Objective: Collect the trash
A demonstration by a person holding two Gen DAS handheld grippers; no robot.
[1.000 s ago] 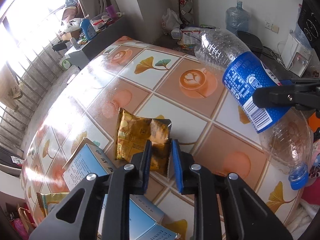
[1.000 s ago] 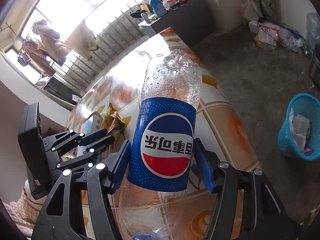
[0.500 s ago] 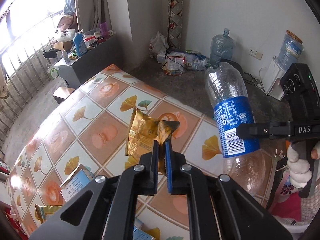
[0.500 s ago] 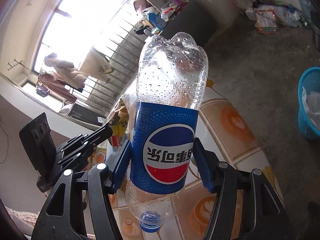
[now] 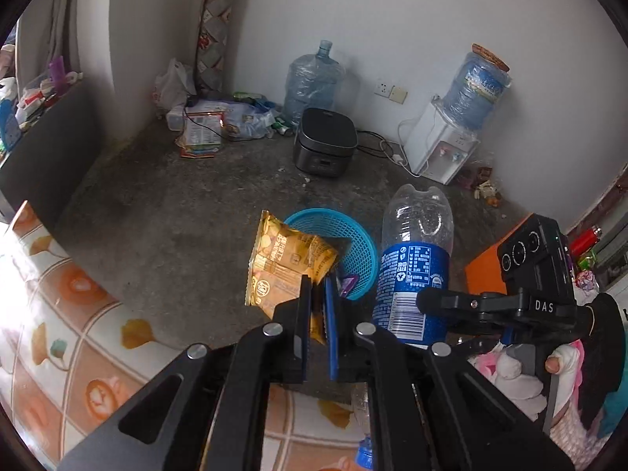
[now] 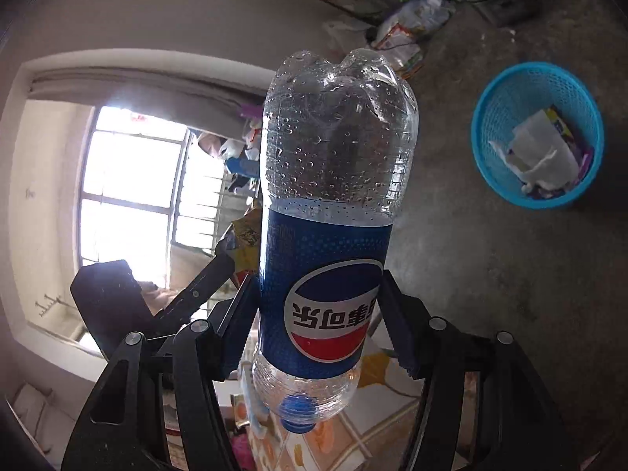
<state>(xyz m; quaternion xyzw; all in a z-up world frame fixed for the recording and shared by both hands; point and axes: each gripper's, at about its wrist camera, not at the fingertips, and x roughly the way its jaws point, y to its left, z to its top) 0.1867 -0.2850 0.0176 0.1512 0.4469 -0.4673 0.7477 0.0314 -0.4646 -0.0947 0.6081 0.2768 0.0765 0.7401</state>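
Two pieces of trash are lifted, none dropped yet.
Left claw clamps the snack wrapper; right claw clamps the bottle; basket waits at 2 o'clock.

A gold snack wrapper, a blue-labelled clear bottle, a turquoise mesh basket.

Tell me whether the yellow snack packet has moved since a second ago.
Yes. The yellow snack packet, pinched in the left gripper, has left the table and now hangs in front of the blue basket.
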